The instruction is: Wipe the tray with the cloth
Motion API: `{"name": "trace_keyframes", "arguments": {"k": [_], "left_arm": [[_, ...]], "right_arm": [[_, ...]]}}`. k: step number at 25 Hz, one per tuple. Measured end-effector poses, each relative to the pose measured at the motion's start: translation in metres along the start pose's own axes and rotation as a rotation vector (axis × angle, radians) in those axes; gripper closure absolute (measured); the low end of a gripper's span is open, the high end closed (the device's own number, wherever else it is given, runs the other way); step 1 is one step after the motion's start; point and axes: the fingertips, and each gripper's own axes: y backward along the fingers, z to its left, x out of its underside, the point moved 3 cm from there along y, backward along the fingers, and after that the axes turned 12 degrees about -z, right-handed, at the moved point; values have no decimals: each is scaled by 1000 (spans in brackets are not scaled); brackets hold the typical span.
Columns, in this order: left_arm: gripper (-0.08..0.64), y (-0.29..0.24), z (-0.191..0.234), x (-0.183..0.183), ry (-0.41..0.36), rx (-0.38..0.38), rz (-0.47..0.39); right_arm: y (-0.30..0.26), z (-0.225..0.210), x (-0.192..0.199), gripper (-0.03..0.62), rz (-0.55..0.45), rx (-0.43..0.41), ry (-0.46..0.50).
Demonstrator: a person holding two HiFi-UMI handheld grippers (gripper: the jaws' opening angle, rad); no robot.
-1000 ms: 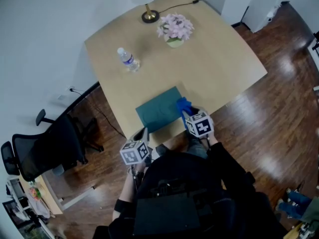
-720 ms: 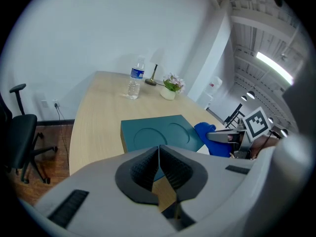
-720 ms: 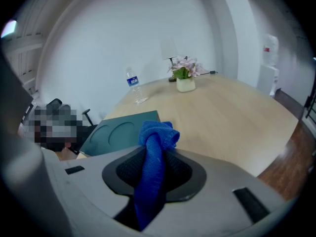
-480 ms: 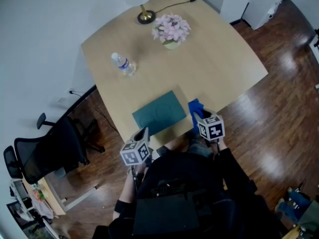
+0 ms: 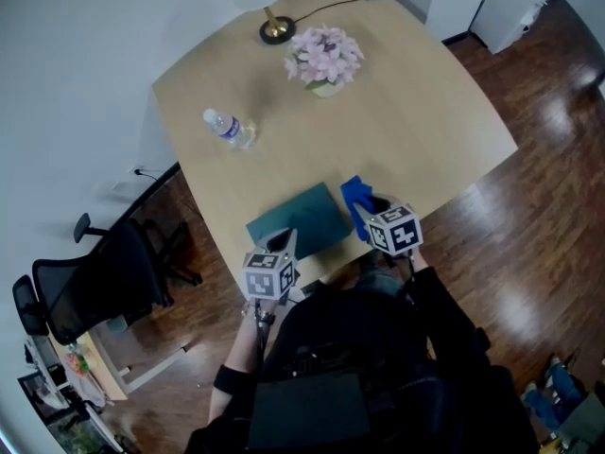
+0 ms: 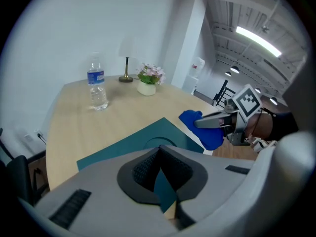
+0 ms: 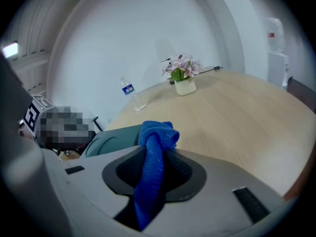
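Since the earlier frame the left gripper (image 5: 282,242) has come up from below the counter's near edge to the near-left corner of the tray. The right gripper (image 5: 367,208) has drawn the cloth off the tray's right edge, so that it now sits just beside it.

The pale wooden counter (image 5: 406,112) carries everything. The flat teal tray (image 5: 302,218) lies at its near edge, towards the left corner, and a faint ring is pressed into its face. The left gripper's jaws are together with nothing clamped, their tips over the tray's near edge. Whether they press on it I cannot tell. The right gripper's jaws are clamped on the bright blue terry cloth (image 5: 354,195), which bunches out past the tips beside the tray's right corner.

The wiping looks unfinished, or between strokes. The cloth is in hand but off the tray, and the tray shows no dirt or streaks to say how much has been covered. What is probably left is to bring the cloth back across the teal face while the left gripper steadies the corner.

As for containers, nothing lies on the tray. A clear plastic bottle (image 5: 227,129) with a blue label stands near the counter's left edge, and its fill is not clear. A small pale pot (image 5: 324,60) near the far edge holds pink flowers. A brass lamp base (image 5: 274,30) sits at the far corner.
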Motion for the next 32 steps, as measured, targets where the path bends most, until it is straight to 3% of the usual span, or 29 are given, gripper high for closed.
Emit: {"name": "trace_keyframes", "arguments": {"k": [4,10,16,23,32], "left_arm": [[560,-25,-1,-2,9,11,52],[560,-39,-3,11,-54,0,145],[560,-38,-5,9,-31,-25,161],[558,-43,-3,16,-85,5,205],[560,-45,1,16,-82,27,210]], "right_arm": [[-39,-3,-25,489,0,-63,11],[-81,-5,-50,488,-5,-131,-40],[-110,-4,-53,488,18,-160,-89],[-120,9,-42,488,41,-197,-150],[-112,0,-29,488,20,-179,-271]]}}
